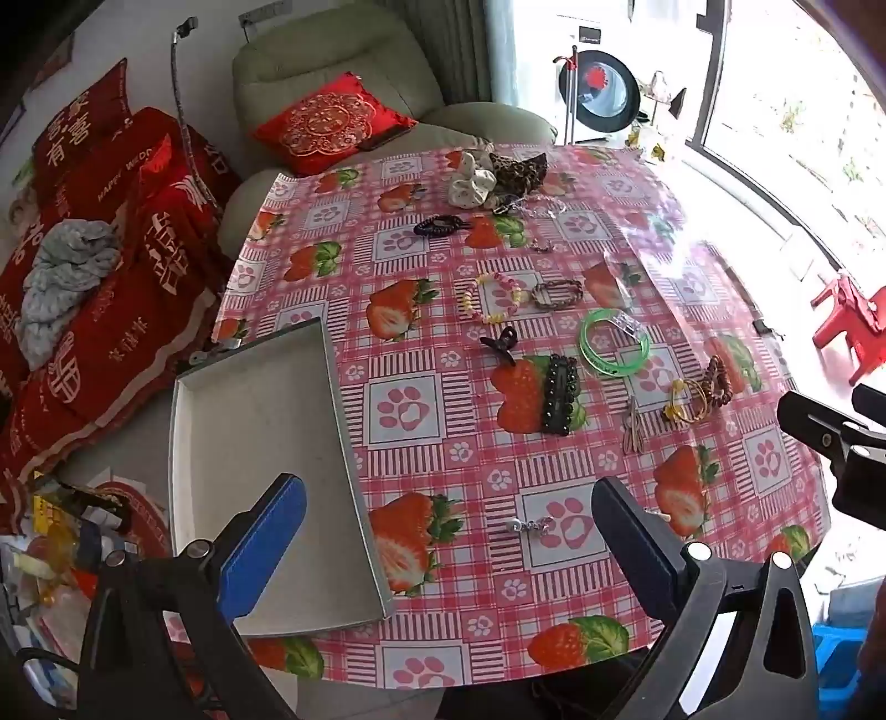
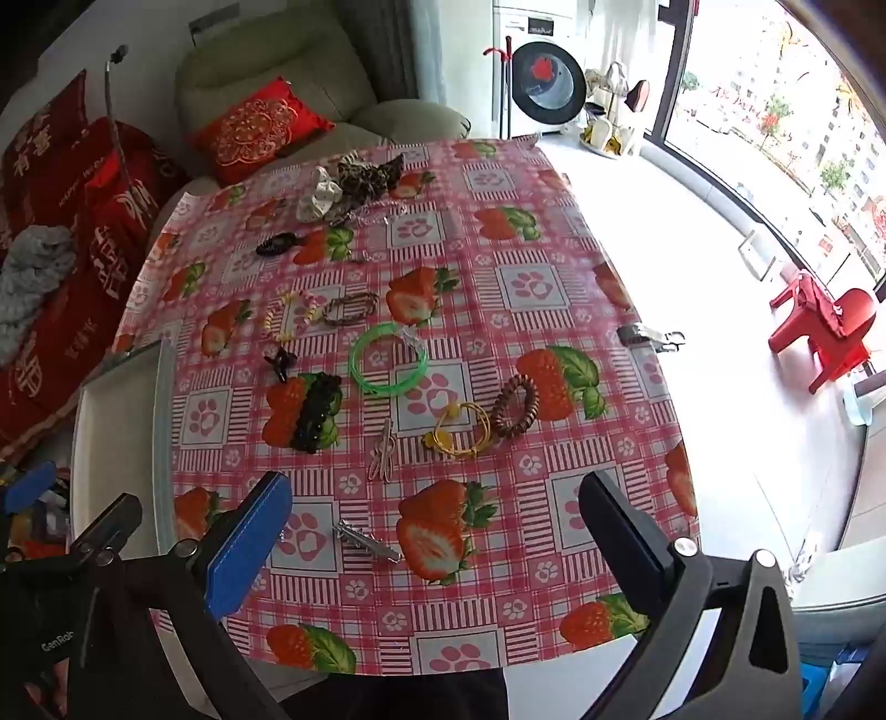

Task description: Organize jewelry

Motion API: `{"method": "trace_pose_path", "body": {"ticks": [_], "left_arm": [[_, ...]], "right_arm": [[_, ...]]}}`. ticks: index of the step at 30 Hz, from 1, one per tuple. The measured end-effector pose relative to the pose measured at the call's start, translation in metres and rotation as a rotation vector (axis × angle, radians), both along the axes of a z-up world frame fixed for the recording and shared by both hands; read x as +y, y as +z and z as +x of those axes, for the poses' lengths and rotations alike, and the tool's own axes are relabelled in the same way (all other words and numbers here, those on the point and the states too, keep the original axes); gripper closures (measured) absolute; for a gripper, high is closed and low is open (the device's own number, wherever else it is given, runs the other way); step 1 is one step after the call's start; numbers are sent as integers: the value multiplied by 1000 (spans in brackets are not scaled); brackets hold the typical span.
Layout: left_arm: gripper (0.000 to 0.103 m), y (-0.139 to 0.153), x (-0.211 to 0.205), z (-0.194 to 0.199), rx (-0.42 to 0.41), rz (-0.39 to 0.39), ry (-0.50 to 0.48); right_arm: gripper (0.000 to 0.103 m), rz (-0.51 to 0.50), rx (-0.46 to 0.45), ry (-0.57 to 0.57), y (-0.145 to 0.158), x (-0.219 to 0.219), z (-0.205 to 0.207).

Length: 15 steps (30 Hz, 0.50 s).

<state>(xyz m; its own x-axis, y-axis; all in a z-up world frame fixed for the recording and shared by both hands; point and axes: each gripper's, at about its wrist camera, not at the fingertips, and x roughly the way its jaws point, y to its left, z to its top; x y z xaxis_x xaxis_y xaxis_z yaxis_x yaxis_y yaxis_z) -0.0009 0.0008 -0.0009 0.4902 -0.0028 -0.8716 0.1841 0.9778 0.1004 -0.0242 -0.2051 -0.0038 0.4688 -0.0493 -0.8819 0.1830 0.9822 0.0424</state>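
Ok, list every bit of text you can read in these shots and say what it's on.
"GenRob", cut off at the frame edge: black body of the left gripper.
"HAPPY WEDD", partly folded away: red printed bedding.
"有喜": same bedding, upper cushion.
Washing machine badge: too small to read.

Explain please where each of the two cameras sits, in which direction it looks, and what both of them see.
Left wrist: sits on the left gripper, open, over the near-left table edge, looking across the grey tray toward the sofa; the right gripper shows at the right edge.
Right wrist: sits on the right gripper, open, over the near edge, looking across the table toward the window; the left gripper's blue pad shows at far left.
Shared: the green bangle, tray and strawberry tablecloth.
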Motion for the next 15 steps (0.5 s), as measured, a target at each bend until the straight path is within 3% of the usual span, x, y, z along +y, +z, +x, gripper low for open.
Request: {"method": "trace_pose_path", "body": {"ticks": [15], "left_arm": [[0,17,16,4,-32,-36,49]], "right_arm": [[0,-36,-49,26,19,10,4]]}}
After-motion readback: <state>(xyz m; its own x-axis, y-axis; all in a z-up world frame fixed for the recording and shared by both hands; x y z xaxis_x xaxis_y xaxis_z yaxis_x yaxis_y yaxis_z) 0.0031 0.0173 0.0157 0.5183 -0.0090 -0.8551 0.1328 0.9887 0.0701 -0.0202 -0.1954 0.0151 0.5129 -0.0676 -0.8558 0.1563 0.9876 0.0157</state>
